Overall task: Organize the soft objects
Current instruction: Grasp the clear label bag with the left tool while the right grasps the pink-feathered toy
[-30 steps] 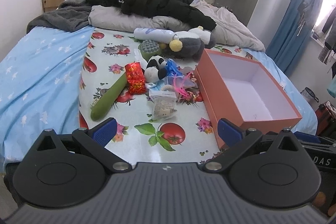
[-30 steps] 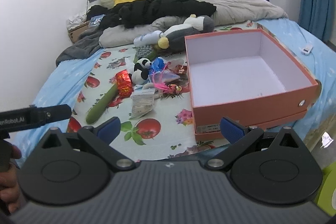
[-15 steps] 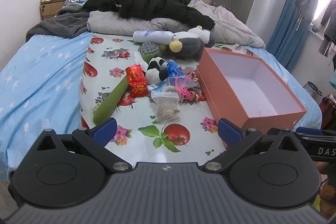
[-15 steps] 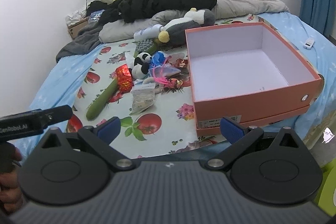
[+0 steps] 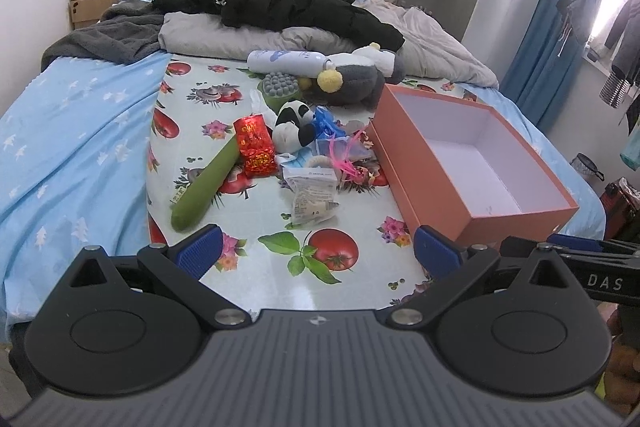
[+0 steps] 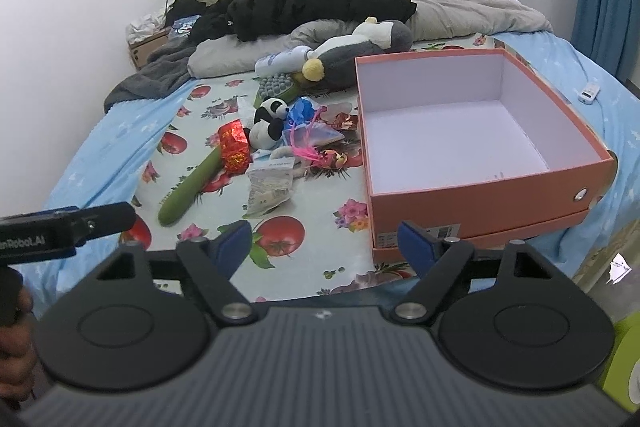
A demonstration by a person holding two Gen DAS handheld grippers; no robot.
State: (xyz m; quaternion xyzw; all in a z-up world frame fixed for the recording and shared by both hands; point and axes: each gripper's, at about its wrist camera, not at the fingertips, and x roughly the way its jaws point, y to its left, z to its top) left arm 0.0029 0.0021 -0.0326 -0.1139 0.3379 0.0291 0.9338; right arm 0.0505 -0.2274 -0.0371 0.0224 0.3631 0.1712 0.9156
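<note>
A heap of soft things lies on a tomato-print mat (image 5: 320, 283) on the bed: a green cucumber plush (image 5: 206, 183), a red foil packet (image 5: 254, 145), a small panda plush (image 5: 294, 127), a clear packet (image 5: 314, 197), pink and blue bags, and a grey penguin plush (image 5: 352, 83). An empty orange box (image 5: 516, 219) stands to their right; it also shows in the right wrist view (image 6: 472, 211). My left gripper (image 5: 318, 253) is open and empty at the mat's near edge. My right gripper (image 6: 326, 241) is open and empty, just left of the box's near corner.
A white bottle (image 5: 286, 61) and a green massage brush (image 5: 280, 87) lie behind the heap. Black and grey clothes (image 5: 280, 3) pile at the headboard. A blue sheet (image 5: 72, 131) covers the bed's left. A white remote (image 6: 588, 93) lies right of the box.
Both grippers have moved a little forward towards the bed. The heap and box look slightly nearer. Nothing was picked up.
</note>
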